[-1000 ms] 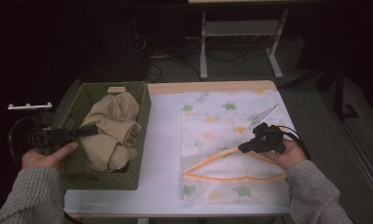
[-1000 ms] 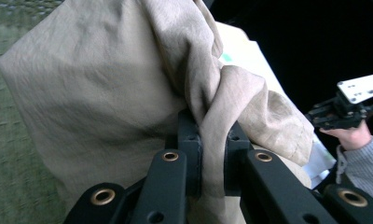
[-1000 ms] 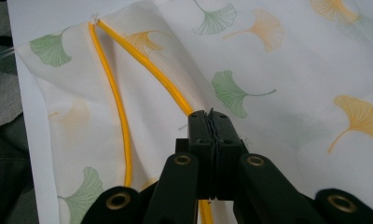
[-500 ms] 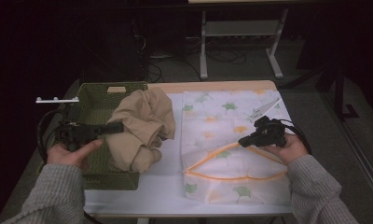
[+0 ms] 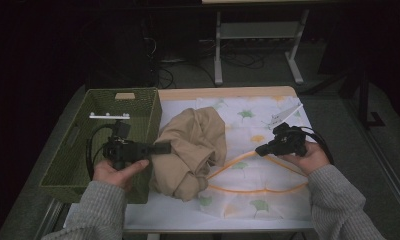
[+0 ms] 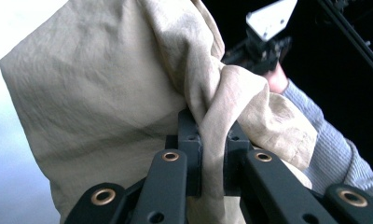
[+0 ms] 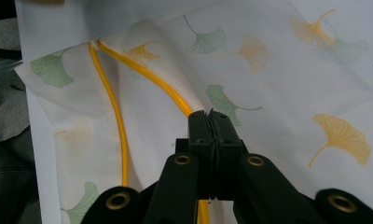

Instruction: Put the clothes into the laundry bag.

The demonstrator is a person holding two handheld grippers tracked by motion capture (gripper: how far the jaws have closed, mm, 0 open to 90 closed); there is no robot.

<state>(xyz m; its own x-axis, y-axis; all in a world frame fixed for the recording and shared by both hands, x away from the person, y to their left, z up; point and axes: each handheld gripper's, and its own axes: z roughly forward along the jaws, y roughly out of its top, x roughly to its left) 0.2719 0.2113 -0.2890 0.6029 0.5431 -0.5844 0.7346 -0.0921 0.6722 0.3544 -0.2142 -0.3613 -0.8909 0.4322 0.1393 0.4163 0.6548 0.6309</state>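
A: Cloth (image 5: 190, 150), beige and crumpled, hangs bunched from the left gripper (image 5: 164, 147), just right of the basket (image 5: 78, 165) and over the left part of the bag (image 5: 268, 177). Its lower folds rest on the table (image 5: 223, 92).

B: State of the left gripper?

A: Clamped. In the left gripper view a fold of the cloth (image 6: 128, 88) runs down between the two black jaws of the left gripper (image 6: 211, 154), which press it from both sides.

B: And the right gripper (image 5: 260, 149)?

A: Closed as well. In the right gripper view the right gripper (image 7: 212, 126) has its jaws together on the orange-trimmed edge (image 7: 147, 74) of the bag (image 7: 278, 79), a white one printed with green and orange leaves.

B: How does the bag lie?

A: Spread flat over the right half of the table. The edge (image 5: 258, 190) forms an open loop in the high view, with the right gripper at its upper side.

B: Position of the basket?

A: Green, woven, at the table's left end, beside the left hand (image 5: 115, 172). The cloth is outside it.

B: The two grippers relative to each other?

A: Well apart, with the cloth between them.
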